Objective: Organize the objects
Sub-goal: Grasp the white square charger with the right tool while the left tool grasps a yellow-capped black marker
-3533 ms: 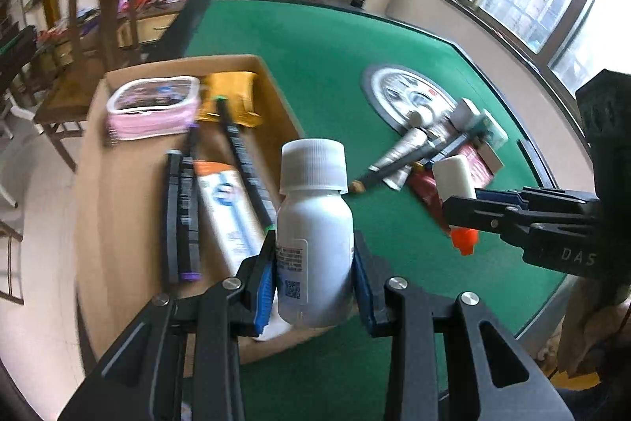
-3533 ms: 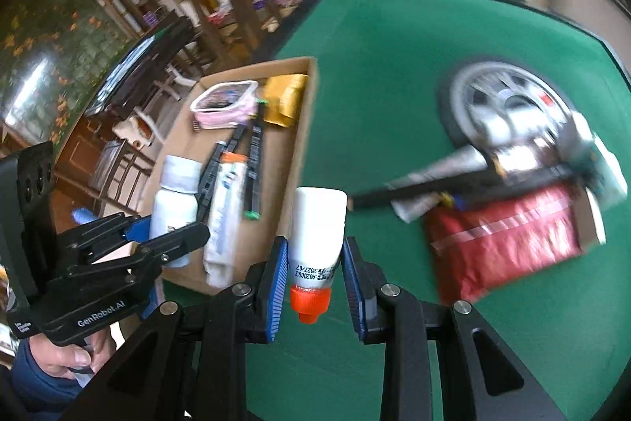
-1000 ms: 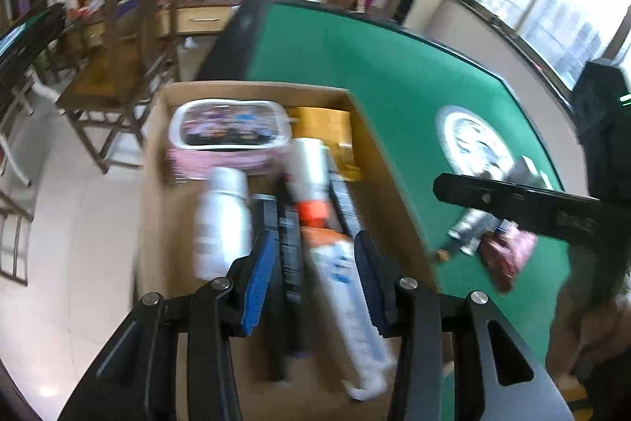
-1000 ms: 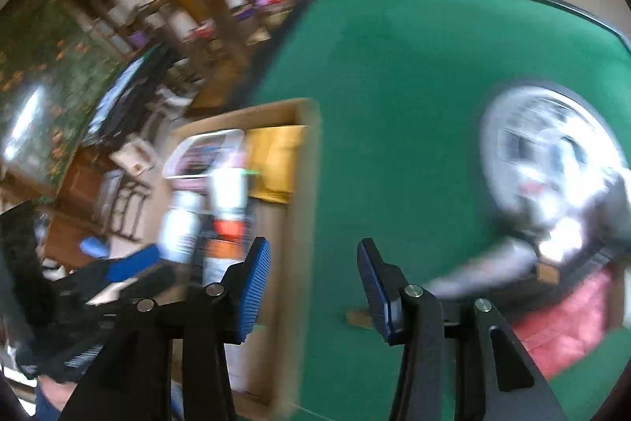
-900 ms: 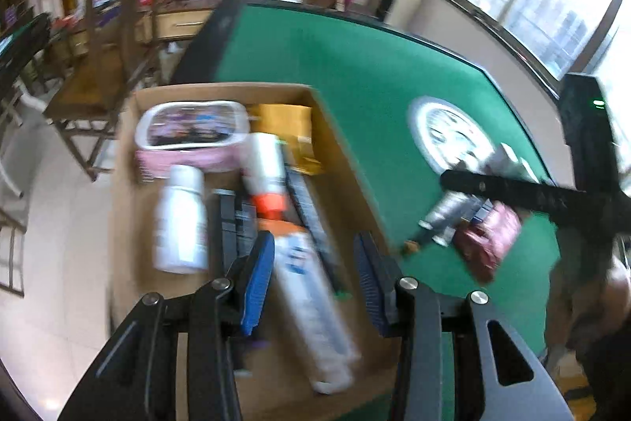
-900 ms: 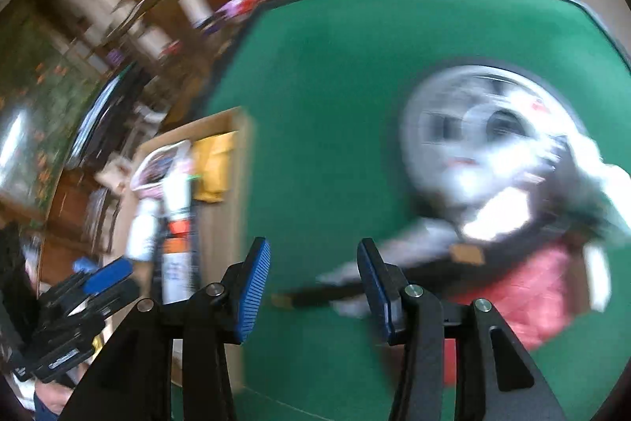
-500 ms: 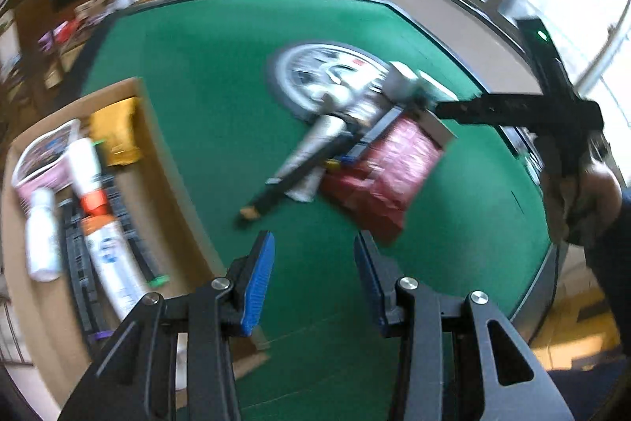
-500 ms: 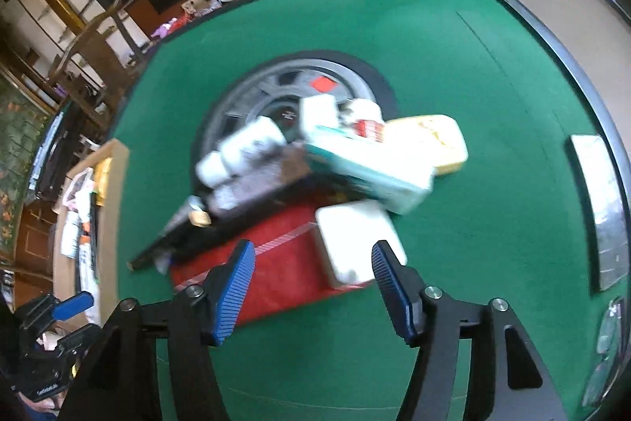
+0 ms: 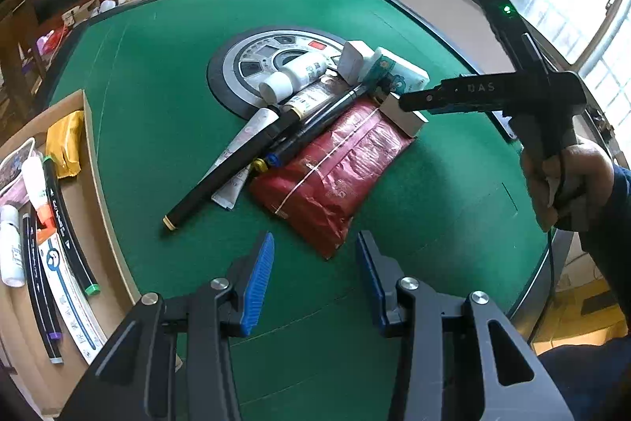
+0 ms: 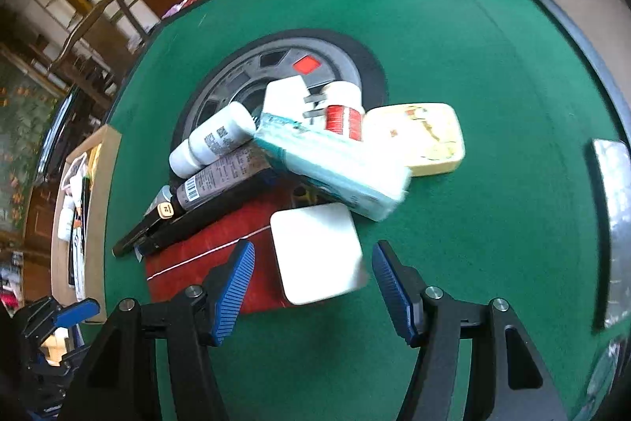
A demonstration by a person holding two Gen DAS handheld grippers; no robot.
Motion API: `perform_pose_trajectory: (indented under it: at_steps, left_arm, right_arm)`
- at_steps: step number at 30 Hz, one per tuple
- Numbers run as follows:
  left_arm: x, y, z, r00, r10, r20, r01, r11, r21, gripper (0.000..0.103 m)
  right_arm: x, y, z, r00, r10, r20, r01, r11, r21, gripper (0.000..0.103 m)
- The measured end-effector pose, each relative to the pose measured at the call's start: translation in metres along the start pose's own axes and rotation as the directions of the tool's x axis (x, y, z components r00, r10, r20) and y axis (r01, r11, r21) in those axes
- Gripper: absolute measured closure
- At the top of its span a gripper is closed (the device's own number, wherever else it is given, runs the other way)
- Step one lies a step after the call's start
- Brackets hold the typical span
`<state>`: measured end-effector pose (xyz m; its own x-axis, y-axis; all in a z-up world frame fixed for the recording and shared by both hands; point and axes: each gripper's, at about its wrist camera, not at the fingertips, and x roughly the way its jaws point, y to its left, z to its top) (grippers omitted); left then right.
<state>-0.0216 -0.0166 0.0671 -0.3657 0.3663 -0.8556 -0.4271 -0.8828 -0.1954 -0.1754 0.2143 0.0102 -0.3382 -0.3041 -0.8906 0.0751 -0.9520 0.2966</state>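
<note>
— What have I got at the left hand-held gripper (image 9: 311, 279)?

— Jaws apart at a moderate width, nothing between them, green surface (image 9: 165, 66) below. Just ahead lies the corner of the red foil packet (image 9: 331, 168), not touched. On it and beside it: a black marker (image 9: 236, 164), a second dark pen, a flattened white tube (image 9: 240, 148).

— And my right hand-held gripper (image 10: 313, 273)?

— Wider, and empty too. A white square box (image 10: 317, 253) shows between the blue pads, but they stand clear of its sides. I cannot tell how far above it they hang.

— What's hard to read?

— The heap behind the box overlaps itself. The teal-and-white carton (image 10: 335, 164) covers part of a red-labelled bottle (image 10: 343, 115) and of a cream tin (image 10: 418, 137). A white bottle (image 10: 215, 139) and a grey tube (image 10: 224, 174) lie on the round grey panel (image 10: 276, 66).

— Anything one camera has alone?

— The cream tin and red-labelled bottle show only on the right camera. The left camera alone shows the cardboard tray (image 9: 98, 184) properly: markers, white bottles, a yellow pouch (image 9: 65, 143), its far end cut off. It also shows the hand (image 9: 568, 180) gripping the right tool.
</note>
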Motion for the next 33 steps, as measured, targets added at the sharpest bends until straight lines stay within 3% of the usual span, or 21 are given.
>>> perform_pose_trajectory:
  at_steps: [2, 5, 9, 13, 19, 26, 28, 30, 33]
  left_arm:
    - [0.000, 0.001, 0.001, 1.000, 0.012, 0.002, -0.012, 1.000, -0.015, 0.061]
    - [0.002, 0.004, 0.004, 1.000, 0.029, 0.006, -0.029, 0.999, -0.028, 0.061]
    - [0.005, 0.011, 0.015, 0.999, 0.047, 0.009, -0.047, 0.999, -0.023, 0.061]
    - [0.014, 0.022, 0.036, 0.997, 0.073, -0.005, -0.073, 0.997, 0.032, 0.061]
    - [0.043, 0.045, 0.063, 0.989, 0.130, -0.072, -0.121, 0.986, 0.117, 0.061]
    - [0.080, 0.040, 0.072, 0.978, 0.152, -0.141, -0.119, 0.969, 0.218, 0.060]
    - [0.079, 0.035, 0.070, 0.982, 0.125, -0.145, -0.094, 0.975, 0.201, 0.063]
    - [0.079, 0.029, 0.066, 0.984, 0.089, -0.152, -0.061, 0.982, 0.177, 0.081]
    - [0.077, 0.024, 0.061, 0.988, 0.053, -0.148, -0.037, 0.994, 0.106, 0.086]
  right_arm:
    - [0.008, 0.002, 0.002, 1.000, 0.002, -0.005, -0.002, 1.000, -0.011, 0.036]
    - [0.014, 0.002, 0.003, 1.000, -0.007, -0.011, 0.007, 1.000, -0.027, 0.049]
    - [0.003, -0.004, -0.006, 1.000, 0.010, -0.007, -0.010, 1.000, -0.018, 0.054]
    - [-0.016, -0.018, -0.033, 0.999, 0.034, -0.004, -0.034, 0.999, 0.021, 0.054]
    - [-0.037, -0.035, -0.085, 1.000, -0.003, -0.005, 0.003, 0.999, 0.039, 0.054]
    - [-0.049, -0.044, -0.109, 0.999, -0.034, 0.002, 0.034, 0.994, 0.100, 0.054]
    - [-0.048, -0.045, -0.115, 0.999, -0.042, -0.004, 0.042, 0.993, 0.113, 0.052]
    - [-0.049, -0.045, -0.119, 0.999, -0.051, 0.004, 0.051, 0.991, 0.120, 0.051]
    - [-0.048, -0.040, -0.121, 0.997, -0.076, -0.001, 0.075, 0.991, 0.115, 0.050]
